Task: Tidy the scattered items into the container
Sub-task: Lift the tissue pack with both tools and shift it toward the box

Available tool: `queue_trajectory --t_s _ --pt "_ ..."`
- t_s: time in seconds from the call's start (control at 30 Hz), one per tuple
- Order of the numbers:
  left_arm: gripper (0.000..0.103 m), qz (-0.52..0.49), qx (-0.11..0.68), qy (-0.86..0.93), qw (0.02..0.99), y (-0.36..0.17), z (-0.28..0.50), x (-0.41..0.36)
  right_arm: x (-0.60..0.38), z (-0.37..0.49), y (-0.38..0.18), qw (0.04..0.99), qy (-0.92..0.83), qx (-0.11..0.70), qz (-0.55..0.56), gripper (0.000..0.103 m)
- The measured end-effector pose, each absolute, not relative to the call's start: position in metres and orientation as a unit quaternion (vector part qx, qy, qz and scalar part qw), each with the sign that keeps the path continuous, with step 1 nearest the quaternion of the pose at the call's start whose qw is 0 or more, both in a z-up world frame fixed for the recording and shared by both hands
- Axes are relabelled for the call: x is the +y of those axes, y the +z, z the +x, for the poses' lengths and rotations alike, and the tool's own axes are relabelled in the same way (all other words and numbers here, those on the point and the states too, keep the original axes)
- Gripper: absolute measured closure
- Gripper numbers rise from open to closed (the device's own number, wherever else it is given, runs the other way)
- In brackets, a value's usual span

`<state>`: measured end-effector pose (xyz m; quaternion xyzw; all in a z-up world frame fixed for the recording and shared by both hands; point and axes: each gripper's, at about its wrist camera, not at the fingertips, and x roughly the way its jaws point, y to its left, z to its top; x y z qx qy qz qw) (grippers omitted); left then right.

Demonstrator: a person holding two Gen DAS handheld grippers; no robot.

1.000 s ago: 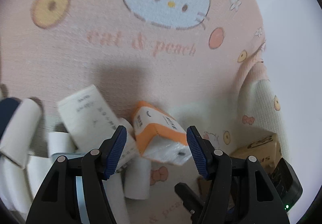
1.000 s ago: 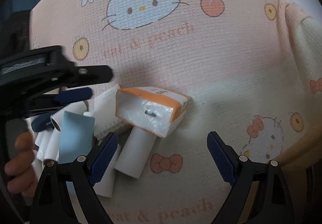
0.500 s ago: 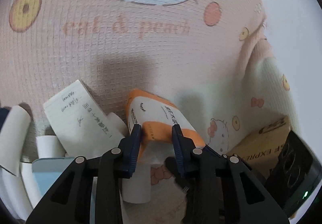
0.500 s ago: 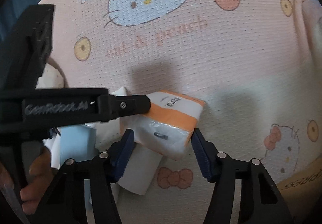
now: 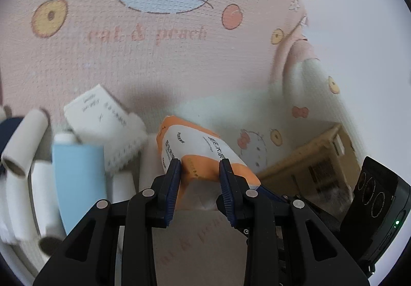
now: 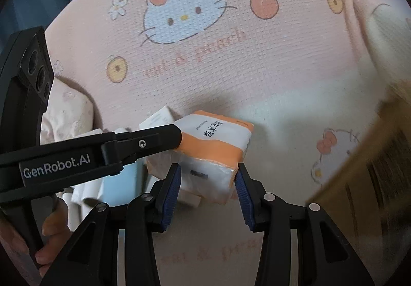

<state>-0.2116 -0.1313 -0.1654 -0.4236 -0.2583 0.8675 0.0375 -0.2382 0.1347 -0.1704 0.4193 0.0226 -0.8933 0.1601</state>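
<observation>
An orange-and-white tissue pack (image 5: pixel 203 147) is held off the pink cartoon-cat blanket (image 5: pixel 154 60) by both grippers. My left gripper (image 5: pixel 200 165) is shut on one end of it, the blue pads pressing its orange band. In the right wrist view the pack (image 6: pixel 218 137) has its clear-wrapped end between the pads of my right gripper (image 6: pixel 208 170). Those jaws are closing and touch both sides. The left gripper's finger (image 6: pixel 154 140) reaches in from the left. A brown cardboard box (image 5: pixel 308 157) stands at the right and shows blurred (image 6: pixel 372 170).
To the left lies a pile of white paper tubes (image 5: pixel 25 142), a light blue item (image 5: pixel 77 173) and a white printed packet (image 5: pixel 100 116). A person's hand (image 6: pixel 51 229) holds the left gripper's handle. The blanket's folded edge (image 5: pixel 303 60) runs along the right.
Both grippers went from wide open to closed on the tissue pack. The pack has come up off the pile and shifted toward the cardboard box, which now shows larger.
</observation>
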Motion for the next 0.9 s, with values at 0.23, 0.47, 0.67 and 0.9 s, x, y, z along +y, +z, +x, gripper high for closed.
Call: queue_trajectory --t_s 0.23,0.47,0.67,0.9 --pt "0.069 -0.420 -0.285 0.861 0.033 -0.167 -0.154 -0.130 0.119 -0.188 -0.162 0.173 -0.878 0.084 0.439 0.062" --pt "0.069 -0.413 -0.264 0.872 0.018 -0.157 -0.100 -0.116 0.109 -0.140 -0.156 0.194 -0.875 0.107 0.430 0.062" --pt "0.069 -0.417 -0.284 0.863 0.005 -0.165 -0.065 -0.117 0.110 -0.109 -0.161 0.218 -0.866 0.094 0.441 0.062" --pt "0.072 -0.456 -0.247 0.855 0.005 -0.189 -0.051 -0.101 0.110 -0.090 -0.202 0.217 -0.828 0.120 0.503 0.062"
